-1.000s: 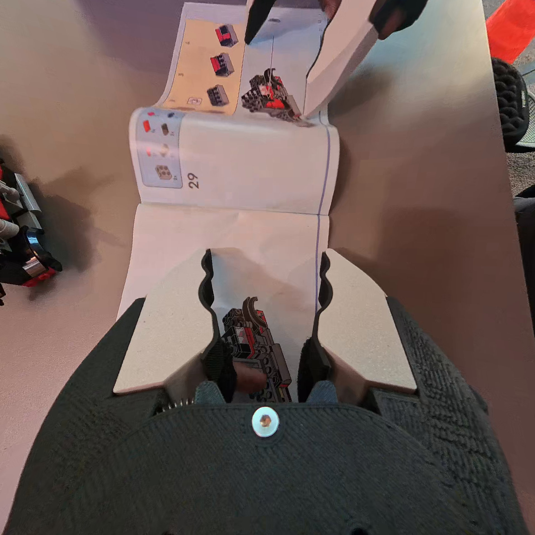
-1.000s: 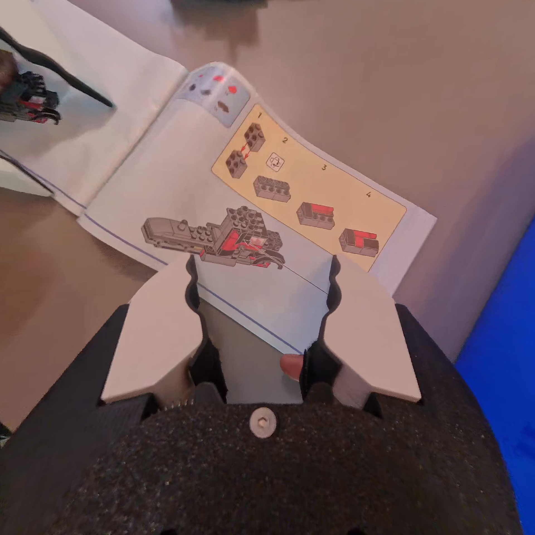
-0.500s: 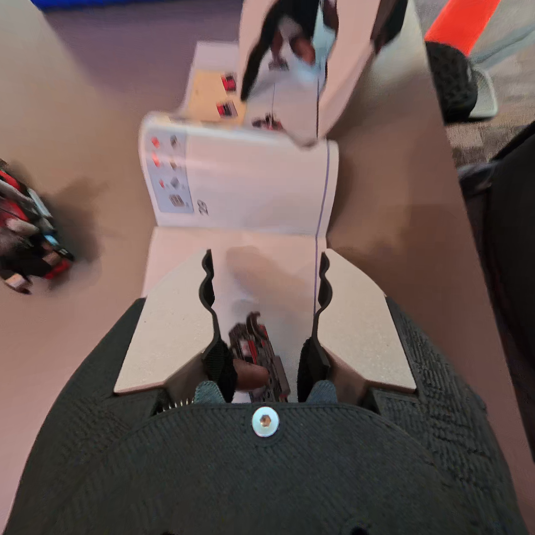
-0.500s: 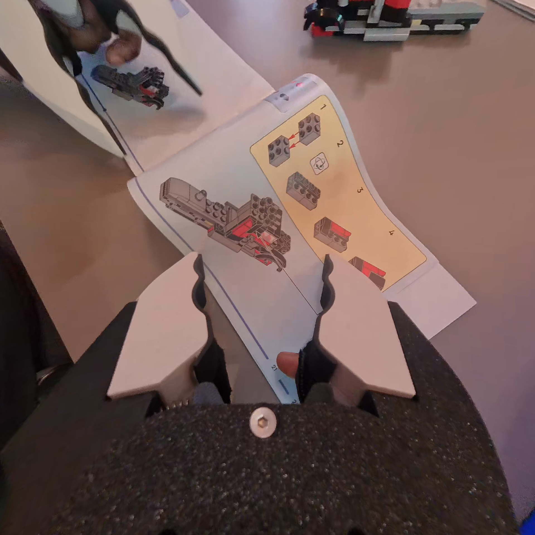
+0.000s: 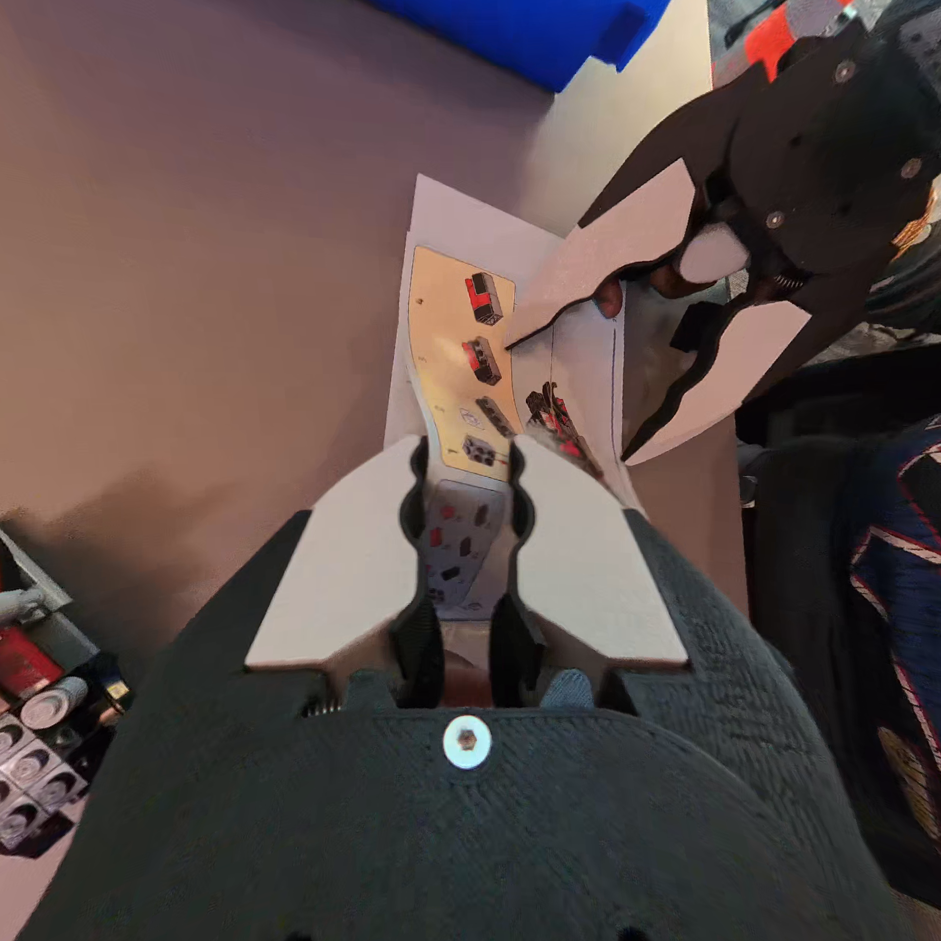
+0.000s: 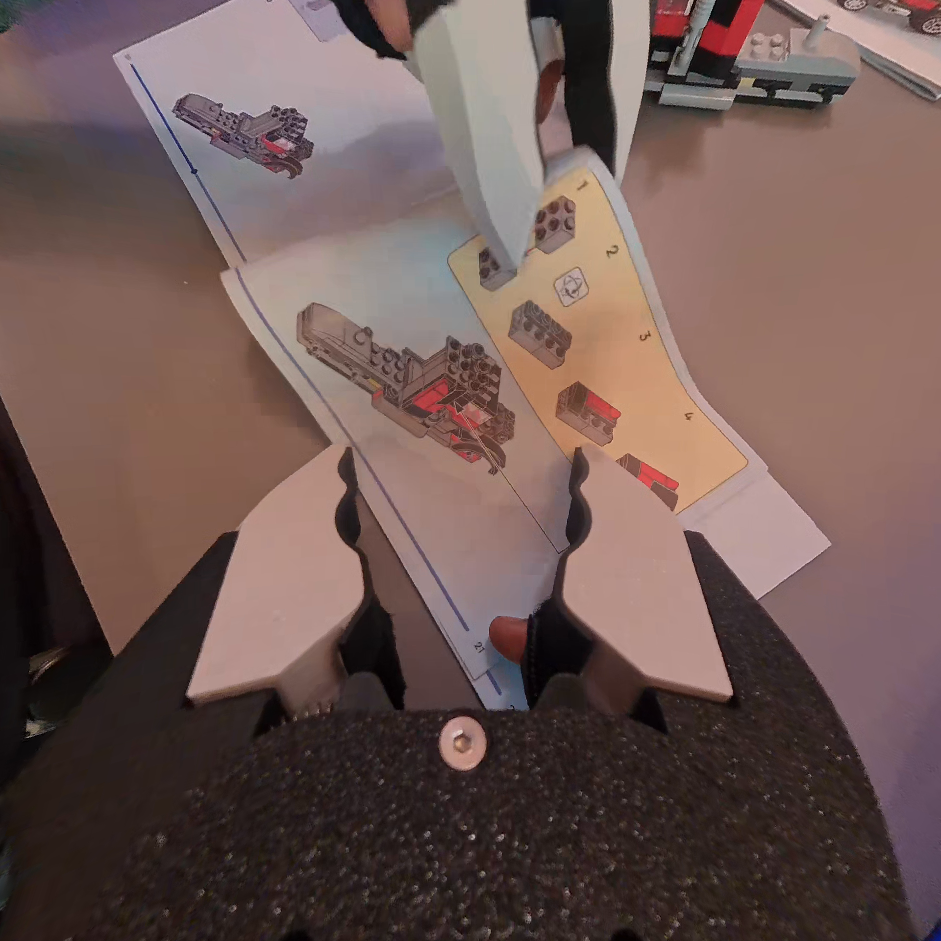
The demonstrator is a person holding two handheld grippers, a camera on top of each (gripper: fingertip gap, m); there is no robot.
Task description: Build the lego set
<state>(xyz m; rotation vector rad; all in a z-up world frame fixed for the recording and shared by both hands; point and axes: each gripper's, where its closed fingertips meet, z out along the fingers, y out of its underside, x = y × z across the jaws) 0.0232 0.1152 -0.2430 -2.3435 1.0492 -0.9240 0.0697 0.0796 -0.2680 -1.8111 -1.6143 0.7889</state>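
Paper instruction booklet [image 6: 407,285], white with brick drawings, curls between unclenched, narrowed fingers of my left gripper [image 5: 466,443]; right gripper [image 6: 461,453] gapes wide above it.

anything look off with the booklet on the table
Yes: the instruction booklet is not lying flat. Its top page arches up off the table, with the left tongs narrowed around its raised end. The right tongs hang open over its near edge.
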